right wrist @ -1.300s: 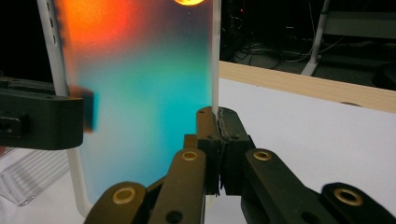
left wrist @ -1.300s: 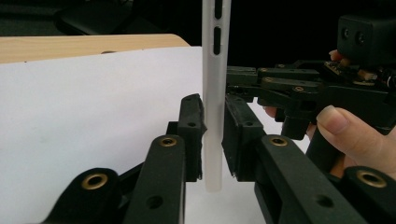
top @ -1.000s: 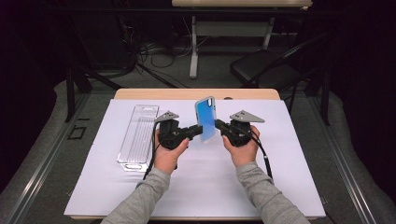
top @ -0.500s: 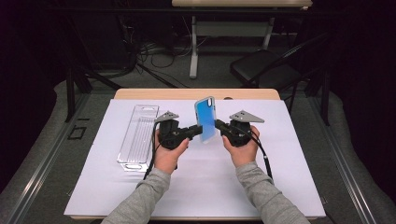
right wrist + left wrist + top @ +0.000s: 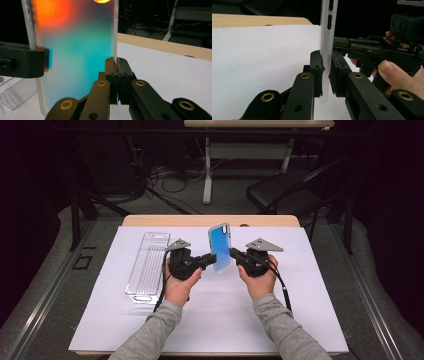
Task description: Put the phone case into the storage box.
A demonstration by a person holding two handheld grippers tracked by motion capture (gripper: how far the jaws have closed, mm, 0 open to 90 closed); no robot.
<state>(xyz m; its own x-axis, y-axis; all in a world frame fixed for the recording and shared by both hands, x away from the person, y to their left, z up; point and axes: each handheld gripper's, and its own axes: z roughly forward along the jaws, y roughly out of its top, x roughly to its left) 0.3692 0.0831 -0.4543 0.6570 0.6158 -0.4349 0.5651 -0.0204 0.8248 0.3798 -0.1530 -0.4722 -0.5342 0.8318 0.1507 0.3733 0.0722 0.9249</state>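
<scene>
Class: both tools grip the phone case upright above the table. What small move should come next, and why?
Probably lower the phone case to the white sheet. The left tool and right tool pinch opposite edges, and it hangs in mid-air beside the clear packaging.

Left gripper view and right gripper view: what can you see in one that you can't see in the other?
Left gripper view: the phone case edge-on, a thin white strip with slots, and a thumb. Right gripper view: the case's wide face glowing orange and teal, plus a clear plastic package. Both: the upright case pinched by a gripper, the white sheet and the table's wooden edge.
</scene>
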